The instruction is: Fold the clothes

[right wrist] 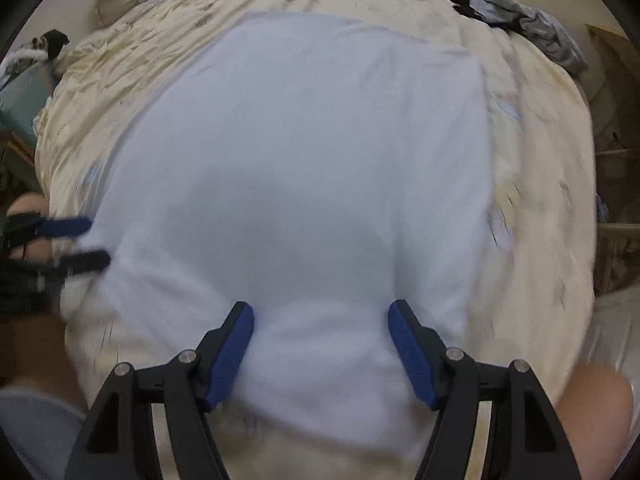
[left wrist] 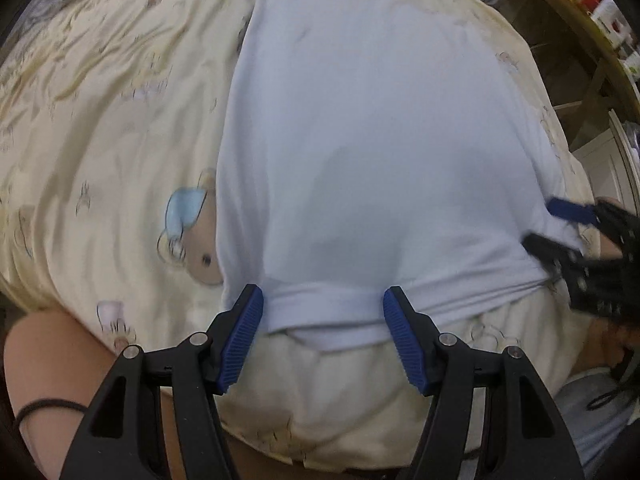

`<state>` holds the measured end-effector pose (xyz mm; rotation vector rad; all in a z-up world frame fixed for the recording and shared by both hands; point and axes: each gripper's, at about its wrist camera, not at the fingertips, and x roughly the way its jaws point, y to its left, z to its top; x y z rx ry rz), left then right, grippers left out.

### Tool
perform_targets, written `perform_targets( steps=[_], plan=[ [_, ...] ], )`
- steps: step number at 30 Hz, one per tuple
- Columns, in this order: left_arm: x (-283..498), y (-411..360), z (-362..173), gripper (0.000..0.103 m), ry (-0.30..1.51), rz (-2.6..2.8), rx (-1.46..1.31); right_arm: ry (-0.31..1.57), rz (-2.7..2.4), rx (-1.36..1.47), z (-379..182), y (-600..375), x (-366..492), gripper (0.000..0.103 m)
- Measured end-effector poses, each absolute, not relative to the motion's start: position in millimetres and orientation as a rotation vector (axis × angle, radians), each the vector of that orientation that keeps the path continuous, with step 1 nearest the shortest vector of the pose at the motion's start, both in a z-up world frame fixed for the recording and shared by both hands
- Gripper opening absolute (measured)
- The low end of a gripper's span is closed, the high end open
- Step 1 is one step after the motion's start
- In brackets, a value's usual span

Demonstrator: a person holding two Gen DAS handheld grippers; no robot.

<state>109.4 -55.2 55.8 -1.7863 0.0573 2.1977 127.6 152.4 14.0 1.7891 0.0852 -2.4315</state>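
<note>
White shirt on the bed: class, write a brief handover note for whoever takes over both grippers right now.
Left gripper: open, jaws astride the near folded edge of the white shirt, not gripping.
Right gripper: open over the shirt's near end, holding nothing.
The shirt lies flat as a long strip on the cream bedspread; a grey clothes pile sits at the far corner.
Done: sides appear folded in.
Left: probably fold the strip across its length, then the pile.

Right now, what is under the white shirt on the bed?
The white shirt lies on a cream cartoon-print duvet, which shows all around it. A printed bear is half covered by the shirt's edge. Anything else beneath the shirt is hidden.
</note>
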Motion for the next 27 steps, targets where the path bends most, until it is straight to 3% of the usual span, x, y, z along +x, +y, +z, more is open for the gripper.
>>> perform_targets(
  steps=[4,10,16,20,27],
  plan=[
    [117.3,-64.7,66.6,0.067,0.048,2.218,-1.75,-0.01,-2.303,1.914,20.1,158.5,139.4,0.071],
    [121.8,-116.6,99.4,0.067,-0.357,2.302,-1.502,-0.04,-2.468,1.626,83.9,187.5,87.8,0.071],
    [122.4,-156.9,99.1,0.067,-0.572,2.31,-1.507,0.106,-2.636,1.488,77.8,213.2,-28.0,0.071],
    [109.2,-117.9,83.2,0.068,-0.614,2.306,-1.523,0.151,-2.585,1.616,35.6,235.4,-91.0,0.071],
    [65.6,-92.7,57.6,0.068,-0.637,2.269,-1.546,0.322,-2.419,1.718,4.5,271.7,-69.2,0.071]
  ],
)
